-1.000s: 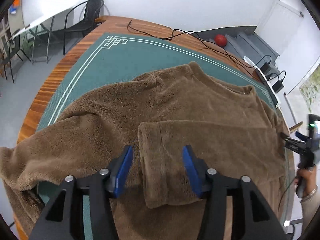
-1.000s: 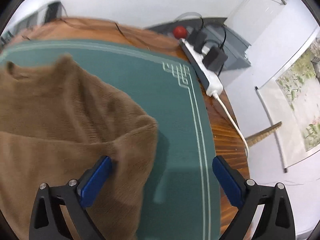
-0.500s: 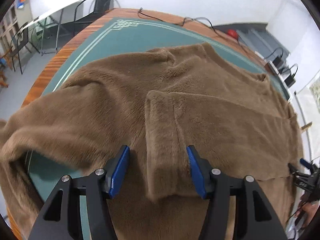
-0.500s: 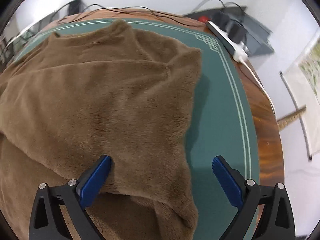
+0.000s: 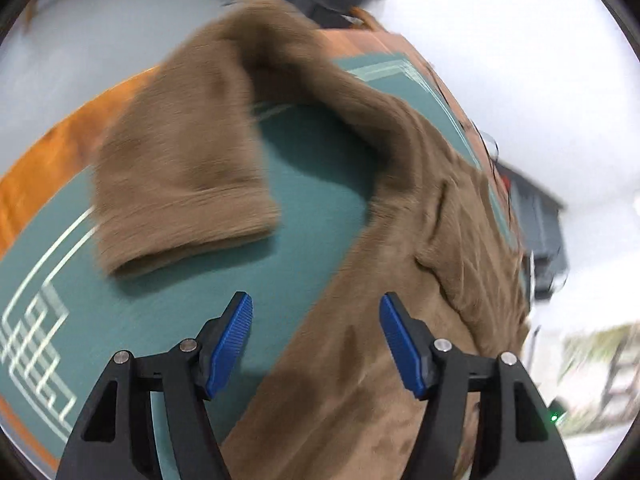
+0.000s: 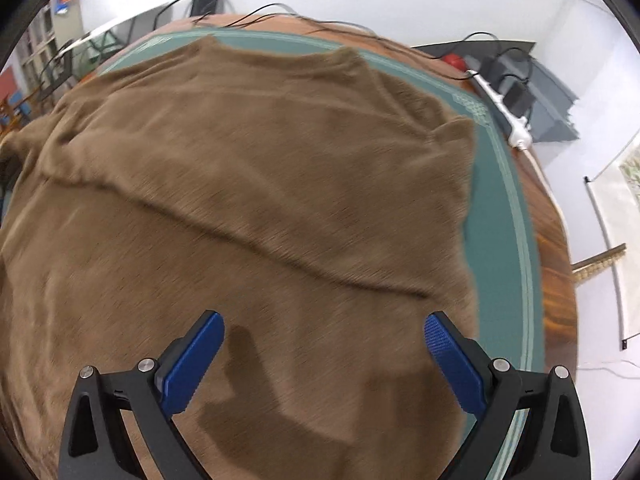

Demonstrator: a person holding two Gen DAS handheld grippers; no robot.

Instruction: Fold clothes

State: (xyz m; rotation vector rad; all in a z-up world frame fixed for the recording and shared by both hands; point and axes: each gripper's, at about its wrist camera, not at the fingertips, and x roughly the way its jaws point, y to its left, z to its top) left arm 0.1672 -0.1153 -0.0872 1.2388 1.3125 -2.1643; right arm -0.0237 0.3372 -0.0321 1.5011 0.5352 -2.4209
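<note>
Surface: wooden desk (image 6: 558, 280) under a green mat (image 5: 312, 216) with a pale line border; white walls behind, a power strip (image 6: 506, 114) at the far right edge of the desk
Left gripper (image 5: 316, 338): jaws released and have just been widening; nothing pinched between them; they hang over the line where the mat meets the brown cloth
Right gripper (image 6: 324, 354): jaws spread wide above the garment's body, clamping nothing; its shadow falls on the pile
Sweater (image 6: 256, 200): brown fleece, spread flat across the mat, collar toward the far side
Done: one sleeve lies folded across the body, its edge a diagonal ridge in the right wrist view
Left: other sleeve (image 5: 180, 168) bends out over the bare mat, cuff toward the camera, not yet brought in; by my reading the side and bottom folds are also undone
Changed: left wrist view showed the folded sleeve's cuff between the jaws a second ago; now it faces the unfolded sleeve, badly blurred; right wrist view went from the sweater's right edge to its middle
</note>
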